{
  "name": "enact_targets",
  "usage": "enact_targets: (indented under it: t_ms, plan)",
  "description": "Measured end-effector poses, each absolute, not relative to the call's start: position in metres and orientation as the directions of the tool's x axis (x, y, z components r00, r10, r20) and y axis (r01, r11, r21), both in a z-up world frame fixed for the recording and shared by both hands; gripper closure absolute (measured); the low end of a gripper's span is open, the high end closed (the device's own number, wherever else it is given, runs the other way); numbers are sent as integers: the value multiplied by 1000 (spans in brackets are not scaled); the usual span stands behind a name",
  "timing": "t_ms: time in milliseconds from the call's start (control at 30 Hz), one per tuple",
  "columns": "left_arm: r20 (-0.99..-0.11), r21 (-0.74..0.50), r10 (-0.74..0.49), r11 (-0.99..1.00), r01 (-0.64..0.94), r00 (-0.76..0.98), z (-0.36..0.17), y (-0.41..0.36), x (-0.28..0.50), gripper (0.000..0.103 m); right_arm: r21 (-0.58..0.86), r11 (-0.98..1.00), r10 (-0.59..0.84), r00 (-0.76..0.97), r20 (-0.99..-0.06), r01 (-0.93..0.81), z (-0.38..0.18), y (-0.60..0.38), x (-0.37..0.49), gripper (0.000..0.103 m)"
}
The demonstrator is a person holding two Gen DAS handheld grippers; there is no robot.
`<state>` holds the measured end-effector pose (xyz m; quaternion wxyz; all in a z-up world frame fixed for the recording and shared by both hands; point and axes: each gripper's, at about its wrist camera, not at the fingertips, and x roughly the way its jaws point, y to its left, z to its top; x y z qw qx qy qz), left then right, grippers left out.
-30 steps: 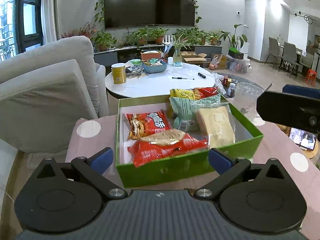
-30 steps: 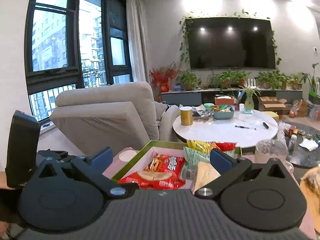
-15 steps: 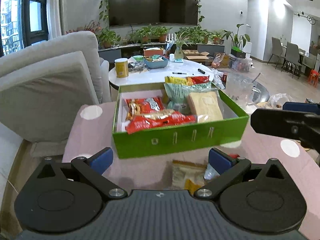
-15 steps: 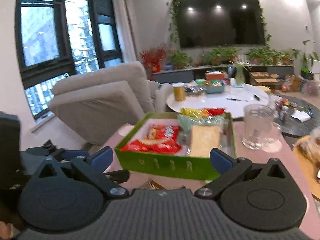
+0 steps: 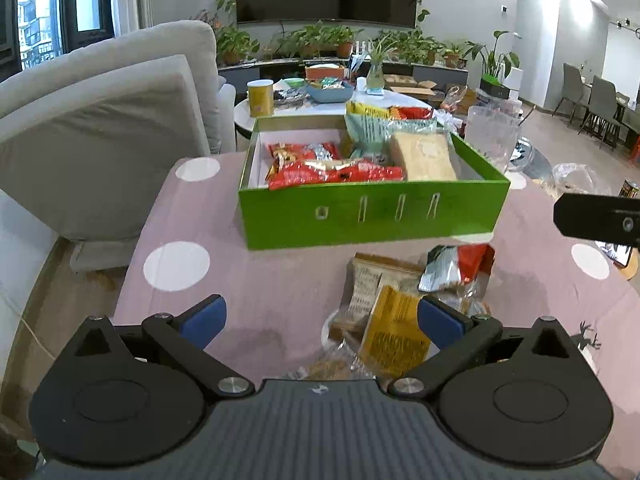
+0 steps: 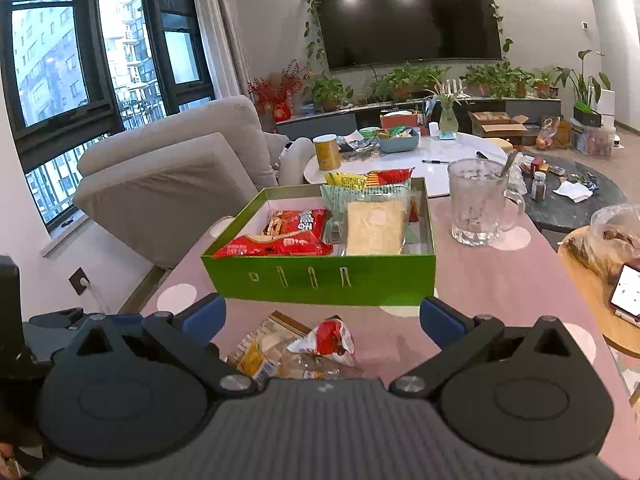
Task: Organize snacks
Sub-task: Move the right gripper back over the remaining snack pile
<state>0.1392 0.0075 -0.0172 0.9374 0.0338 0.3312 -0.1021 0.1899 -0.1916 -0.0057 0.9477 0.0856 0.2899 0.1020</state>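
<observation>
Looking down the left wrist view first: the left gripper [image 5: 319, 316] hangs over the pink tablecloth [image 5: 192, 216] with its blue fingers [image 5: 204, 314] spread wide, nothing between them. Just ahead and a bit to the right sits a loose pile of snacks [image 5: 396, 304] on the cloth, a beige pack, a yellow pack [image 5: 394, 332] and a crumpled red and silver bag [image 5: 456, 266], with the right-hand pad overlapping the pile's edge in the picture; can't tell if it's touching. Behind the pile is the green box [image 5: 372, 216], already holding red bags [image 5: 332, 172], a pale green bag and a tan slab-like pack [image 5: 424, 158]. A glass mug [image 5: 492, 136] stands just past the box's right corner, and part of the right gripper's body pokes in at the right edge. Right wrist view now: the right gripper [image 6: 322, 316] is also wide open and empty, hovering above the same pile [image 6: 296, 350], which lies between its pads and near the box [image 6: 320, 280]. The mug [image 6: 478, 202] stands to the right of the box, a phone [image 6: 626, 294] lies on a wooden tray at far right, and the couch [image 6: 172, 172] sits off to the left.
</observation>
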Motion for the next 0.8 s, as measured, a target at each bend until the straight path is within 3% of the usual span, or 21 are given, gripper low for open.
enact_targets:
  t_ms: [800]
  plan:
    - [-704, 6, -163, 972, 236, 692, -55, 17, 128, 1, 234, 967, 232, 727, -647, -100, -37, -196, 188, 41]
